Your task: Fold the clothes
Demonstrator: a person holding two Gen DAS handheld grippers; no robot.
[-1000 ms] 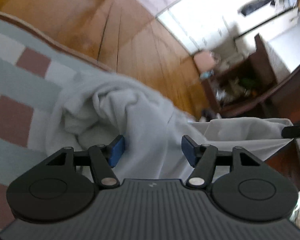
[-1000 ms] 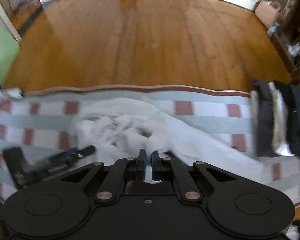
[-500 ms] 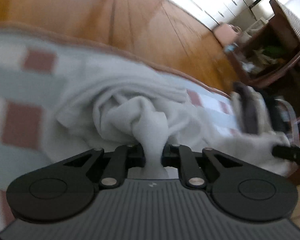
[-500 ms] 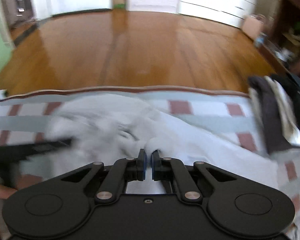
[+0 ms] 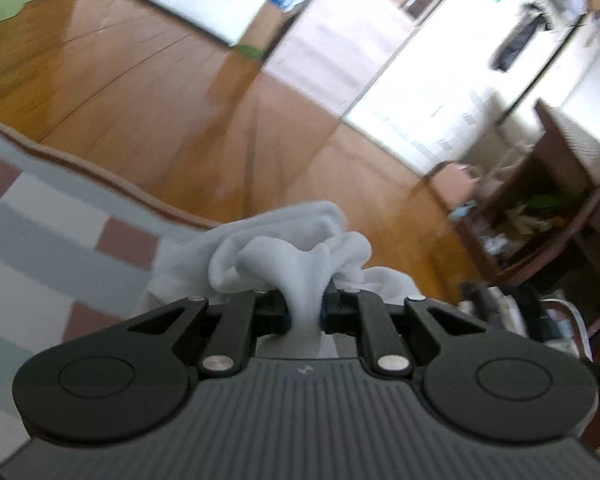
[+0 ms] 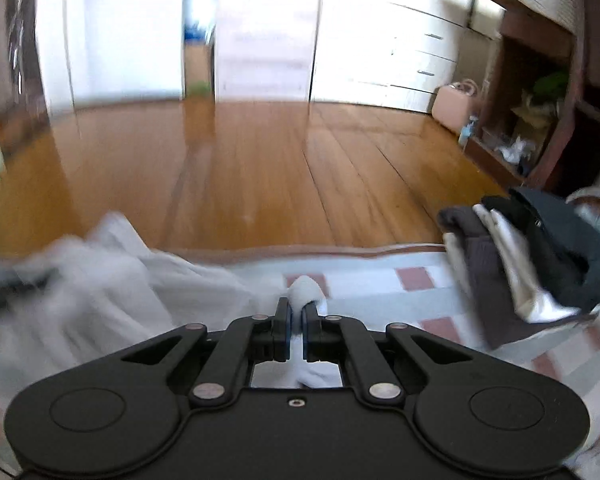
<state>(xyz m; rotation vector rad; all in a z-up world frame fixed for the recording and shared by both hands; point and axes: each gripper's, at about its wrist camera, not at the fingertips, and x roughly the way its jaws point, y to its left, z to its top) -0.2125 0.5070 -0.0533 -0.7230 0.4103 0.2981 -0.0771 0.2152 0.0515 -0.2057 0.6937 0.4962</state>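
- White cloth, the garment (image 5: 300, 252), is now bunched between the jaws of the left hand-held gripper (image 5: 305, 314), which a second ago stood apart over it.
- Right hand-held gripper (image 6: 296, 330) stays clamped on another fold of the same garment (image 6: 306, 290); the rest trails off toward 9 o'clock in its view.
- Both views have tipped up from the checked blanket (image 5: 52, 240) toward the wooden floor (image 6: 240, 168), so the garment looks lifted.
- With two points held, it can probably be shaken open for folding.
- Dark folded clothes (image 6: 540, 256) lie at 3 o'clock.
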